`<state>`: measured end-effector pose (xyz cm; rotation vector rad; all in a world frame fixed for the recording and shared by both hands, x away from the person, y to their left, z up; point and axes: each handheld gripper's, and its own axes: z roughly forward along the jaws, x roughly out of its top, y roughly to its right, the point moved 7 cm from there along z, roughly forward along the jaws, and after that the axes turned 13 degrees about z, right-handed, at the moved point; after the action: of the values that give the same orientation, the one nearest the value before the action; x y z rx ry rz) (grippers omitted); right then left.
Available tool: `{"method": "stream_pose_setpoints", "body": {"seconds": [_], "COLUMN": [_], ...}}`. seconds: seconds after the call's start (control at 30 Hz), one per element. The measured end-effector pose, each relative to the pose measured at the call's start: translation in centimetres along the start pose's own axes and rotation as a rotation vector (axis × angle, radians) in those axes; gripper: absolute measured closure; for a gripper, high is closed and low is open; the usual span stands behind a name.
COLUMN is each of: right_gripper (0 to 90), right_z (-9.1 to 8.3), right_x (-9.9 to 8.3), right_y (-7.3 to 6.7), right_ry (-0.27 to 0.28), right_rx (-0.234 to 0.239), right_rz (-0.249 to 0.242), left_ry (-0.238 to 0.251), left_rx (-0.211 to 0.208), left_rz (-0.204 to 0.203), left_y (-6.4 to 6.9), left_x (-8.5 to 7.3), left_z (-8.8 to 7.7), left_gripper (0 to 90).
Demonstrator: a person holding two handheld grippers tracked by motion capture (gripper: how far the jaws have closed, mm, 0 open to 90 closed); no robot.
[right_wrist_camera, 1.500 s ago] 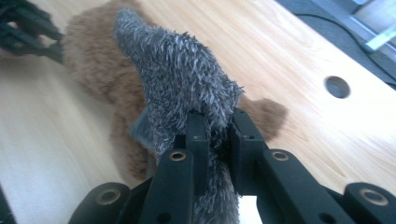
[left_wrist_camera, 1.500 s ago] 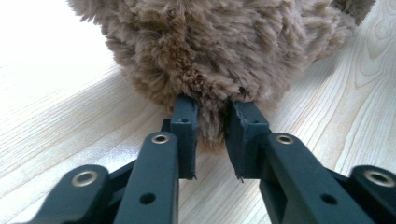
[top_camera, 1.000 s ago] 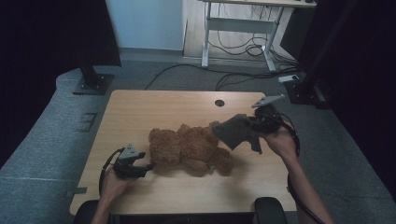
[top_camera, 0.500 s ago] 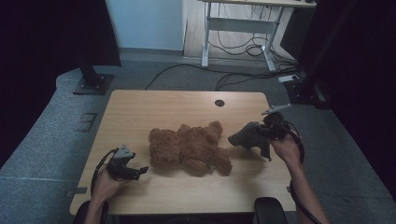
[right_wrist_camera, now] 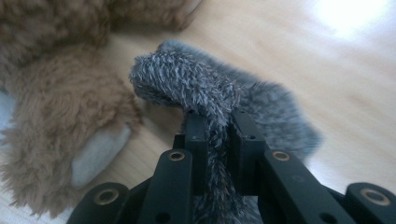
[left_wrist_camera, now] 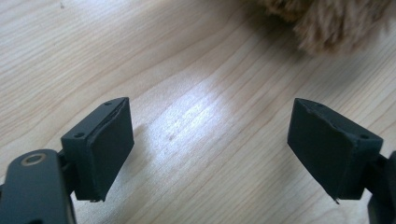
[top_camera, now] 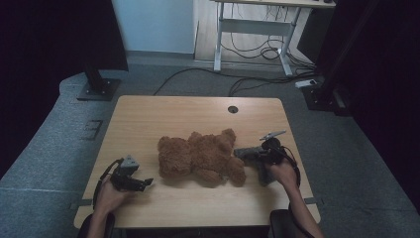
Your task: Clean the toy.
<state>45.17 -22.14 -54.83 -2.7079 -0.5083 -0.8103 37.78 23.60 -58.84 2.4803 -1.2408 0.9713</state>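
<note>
The right gripper [top_camera: 253, 154] sits low over the table [top_camera: 163, 114], its jaws pinched tight on a grey knitted garment [right_wrist_camera: 205, 93], a fuzzy fold of which humps up just past the fingertips. From the high view that garment is a small grey bunch in front of the gripper, right beside the brown teddy bear [top_camera: 200, 156] lying flat mid-table. The right gripper view brings out what the high view cannot: the grey knit squeezed between the two black jaws, and the bear's pale foot pad [right_wrist_camera: 98, 151] close by on the gripper's left, just apart from the cloth. Beyond the garment, on the gripper's far right, the wood is bare and bright.

The left gripper [top_camera: 140, 184] rests near the table's near edge, on the bear's other side, its jaws spread wide after just opening, nothing between them. In the left gripper view bare wood runs ahead of the open pads [left_wrist_camera: 112, 140], with a tuft of brown fur [left_wrist_camera: 336, 23] further ahead toward the right jaw, not touching. Plenty of free tabletop lies beyond the bear, toward the round cable hole [top_camera: 233, 109] near the far edge.
</note>
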Motion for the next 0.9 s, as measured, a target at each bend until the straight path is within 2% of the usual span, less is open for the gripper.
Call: {"method": "stream_pose_setpoints", "body": {"seconds": [0.17, 0.2, 0.3, 0.33, 0.4, 0.5, 0.6, 0.73, 0.8, 0.9], "right_gripper": [73.3, 68.4, 45.0, 37.9, 29.0, 18.4, 14.4, 13.9, 13.7, 13.2], "right_z": [1.8, 1.9, 1.6, 1.4, 0.7, -0.6, -1.7, -2.8, -3.0, -3.1], "right_x": [-1.7, -1.9, -2.0, -2.0, -1.9, -2.1, -2.7, -4.1, -5.0, -6.4], "right_y": [-0.6, -0.6, -0.5, -0.4, -0.2, 0.2, 0.7, 1.6, 2.2, 2.8], "right_ry": [-0.020, -0.022, -0.008, 0.000, 0.021, 0.055, 0.074, 0.096, 0.106, 0.113], "right_rx": [0.045, 0.053, 0.059, 0.046, 0.040, 0.013, -0.005, -0.028, -0.059, -0.068], "right_rz": [0.020, 0.022, 0.037, 0.041, 0.042, 0.052, 0.052, 0.067, 0.072, 0.087], "left_ry": [-0.018, -0.016, -0.004, -0.003, -0.003, 0.011, 0.022, 0.024, 0.025, 0.024], "left_rx": [0.002, 0.002, 0.007, 0.011, 0.021, 0.022, 0.019, 0.012, 0.012, 0.010], "left_rz": [-0.001, -0.004, -0.002, 0.005, 0.024, 0.026, 0.033, 0.040, 0.040, 0.041], "left_y": [-0.1, -0.1, -0.1, -0.1, -0.1, -0.1, 0.1, 0.2, 0.2, 0.2], "left_x": [-0.3, -0.3, -0.4, -0.5, -0.5, -0.5, -0.5, -0.5, -0.5, -0.5], "left_z": [0.4, 0.4, 0.4, 0.4, 0.5, 0.7, 0.9, 1.1, 1.1, 1.1], "left_gripper": [13.7, 13.8, 13.6, 13.5, 13.5, 10.9, 7.1, 2.7, 2.5, 2.2]}}
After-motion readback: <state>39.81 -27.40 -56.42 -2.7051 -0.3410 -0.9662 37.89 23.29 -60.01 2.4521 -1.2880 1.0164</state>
